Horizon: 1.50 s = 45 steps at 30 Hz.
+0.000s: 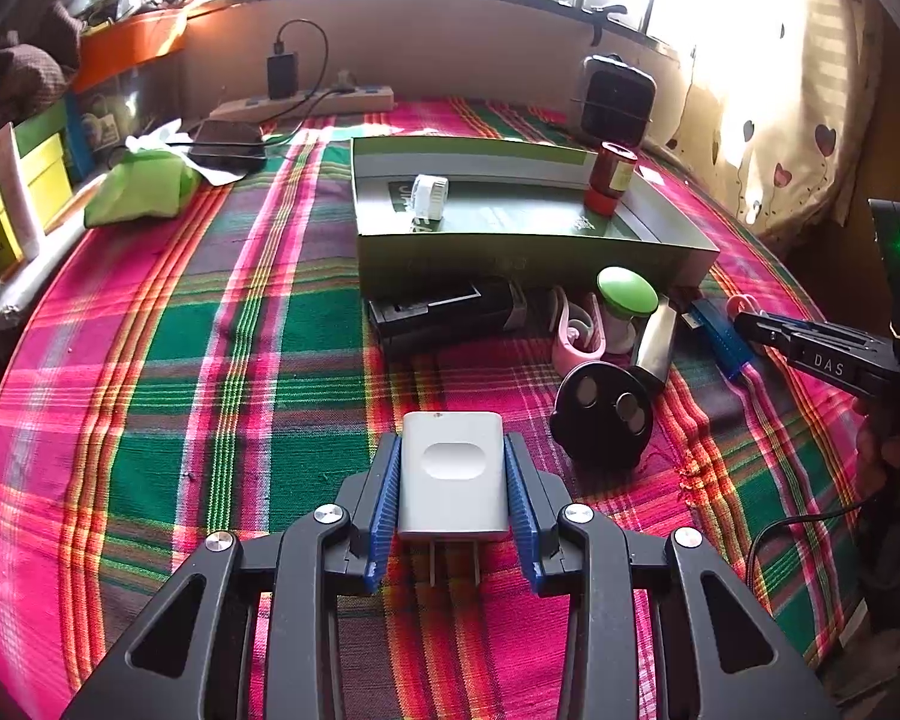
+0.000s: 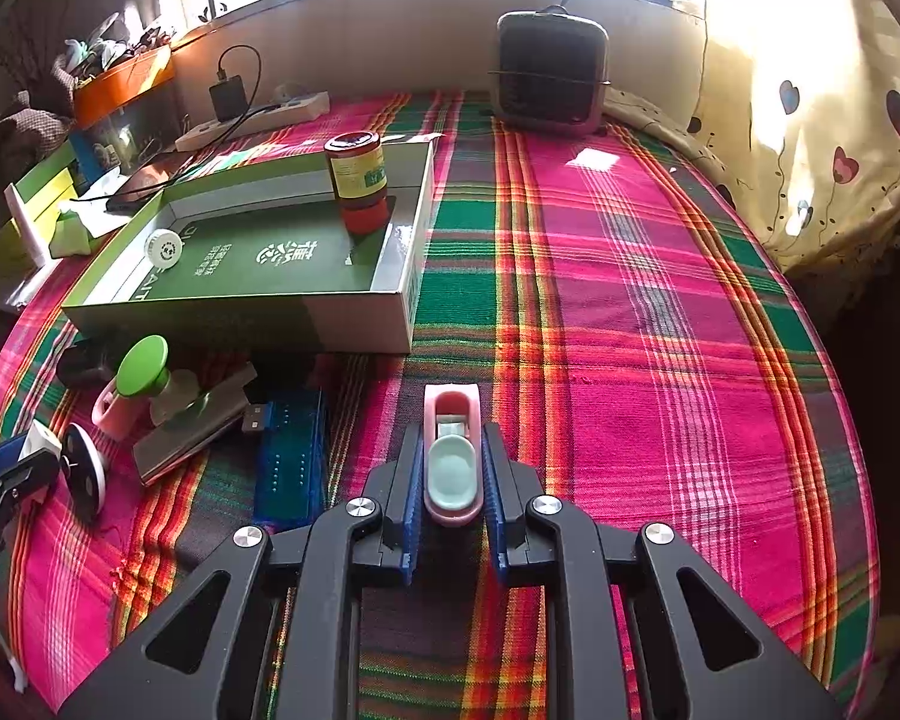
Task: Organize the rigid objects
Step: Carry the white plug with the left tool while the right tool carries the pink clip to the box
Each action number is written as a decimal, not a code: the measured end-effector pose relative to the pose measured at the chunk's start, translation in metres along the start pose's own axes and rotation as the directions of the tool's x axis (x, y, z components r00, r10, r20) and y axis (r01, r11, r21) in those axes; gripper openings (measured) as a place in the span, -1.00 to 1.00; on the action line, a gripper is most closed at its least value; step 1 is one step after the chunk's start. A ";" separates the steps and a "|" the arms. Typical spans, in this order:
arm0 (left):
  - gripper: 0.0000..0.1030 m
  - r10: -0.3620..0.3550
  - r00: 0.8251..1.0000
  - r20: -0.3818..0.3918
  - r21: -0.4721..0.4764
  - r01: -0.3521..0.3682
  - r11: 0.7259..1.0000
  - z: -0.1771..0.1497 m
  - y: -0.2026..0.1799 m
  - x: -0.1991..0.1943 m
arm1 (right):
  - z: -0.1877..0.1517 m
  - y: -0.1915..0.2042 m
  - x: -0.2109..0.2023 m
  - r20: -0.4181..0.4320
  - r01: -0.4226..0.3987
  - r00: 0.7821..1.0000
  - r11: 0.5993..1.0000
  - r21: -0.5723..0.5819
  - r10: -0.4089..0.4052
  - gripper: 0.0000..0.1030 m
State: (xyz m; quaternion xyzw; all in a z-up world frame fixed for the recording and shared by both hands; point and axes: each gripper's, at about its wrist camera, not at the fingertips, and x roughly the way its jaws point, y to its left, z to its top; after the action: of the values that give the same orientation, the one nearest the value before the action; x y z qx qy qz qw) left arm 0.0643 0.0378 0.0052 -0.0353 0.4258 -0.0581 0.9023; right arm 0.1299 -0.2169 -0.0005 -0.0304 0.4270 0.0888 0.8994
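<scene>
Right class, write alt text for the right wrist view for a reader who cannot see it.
The right gripper is shut on a small pink and mint plastic clip above a pink and green plaid cloth. Behind on the left, an open green cardboard box holds a red-lidded jar.

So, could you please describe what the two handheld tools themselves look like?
Both are alike: the left tool and right tool have matte black angular linkage arms with triangular cut-outs, round silver pivot bolts, and ribbed blue pads lining the fingers. Seen from the left camera, the right one bears white "DAS" lettering, a green indicator light and a thin black cable.
</scene>
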 end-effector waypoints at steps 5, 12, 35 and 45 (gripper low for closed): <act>-0.38 -0.010 1.000 0.003 -0.004 0.010 1.000 0.001 0.000 -0.001 | -0.001 0.002 -0.001 0.000 -0.015 1.000 1.000 -0.003 0.015 -0.64; -0.38 -0.015 1.000 0.020 0.001 0.015 1.000 0.007 -0.003 -0.005 | 0.000 0.004 -0.007 0.012 -0.031 0.999 1.000 -0.003 0.031 -0.64; -0.38 -0.041 0.995 0.088 0.040 0.037 0.999 0.053 -0.007 -0.016 | 0.032 0.015 -0.034 0.095 -0.071 0.993 0.996 -0.046 0.076 -0.64; -0.38 -0.063 0.993 0.098 0.033 0.060 0.998 0.080 -0.004 -0.003 | 0.057 0.027 -0.030 0.098 -0.116 0.988 0.991 -0.065 0.122 -0.64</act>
State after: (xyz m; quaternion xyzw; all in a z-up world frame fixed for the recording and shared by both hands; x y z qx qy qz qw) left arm 0.1244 0.0354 0.0585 -0.0374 0.3783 -0.0904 0.9205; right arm 0.1493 -0.1872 0.0593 -0.0271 0.3790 0.1563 0.9117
